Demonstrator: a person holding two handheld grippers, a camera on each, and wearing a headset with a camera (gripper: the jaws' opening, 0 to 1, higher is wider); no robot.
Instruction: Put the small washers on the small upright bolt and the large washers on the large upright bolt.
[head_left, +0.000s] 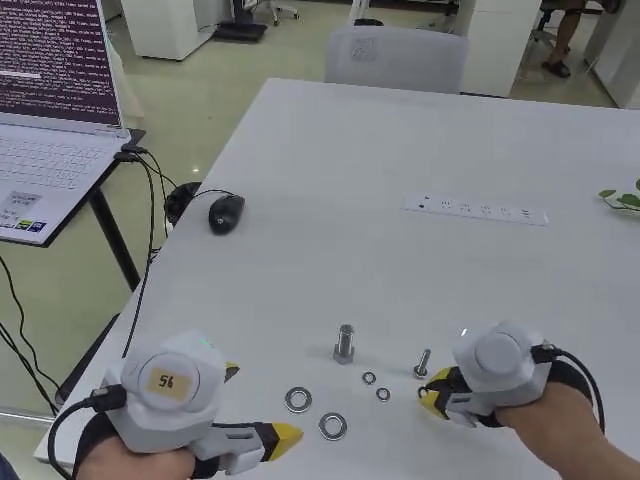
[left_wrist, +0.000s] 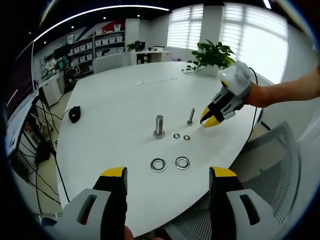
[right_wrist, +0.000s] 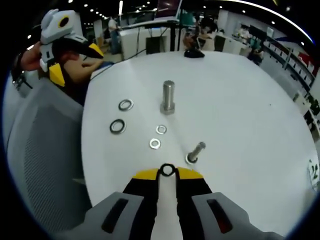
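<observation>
Right gripper view: right claw (right_wrist: 167, 174) pinches a partly hidden washer (right_wrist: 167, 165).

Office, laptop (head_left: 50, 110), desk chair (head_left: 396, 58), shelves (left_wrist: 100, 47)

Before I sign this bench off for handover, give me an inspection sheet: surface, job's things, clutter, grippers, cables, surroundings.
surface: white table, bare apart from the items below.
job's things: large bolt and small bolt stand upright; large washers and small washers lie flat, none on a bolt.
clutter: mouse; power strip.
grippers: left gripper open, empty; right gripper with jaws together, near the small bolt.
cables: black cables hang off the table's left edge.
surroundings: laptop on a side stand; chair; plant leaves.
</observation>
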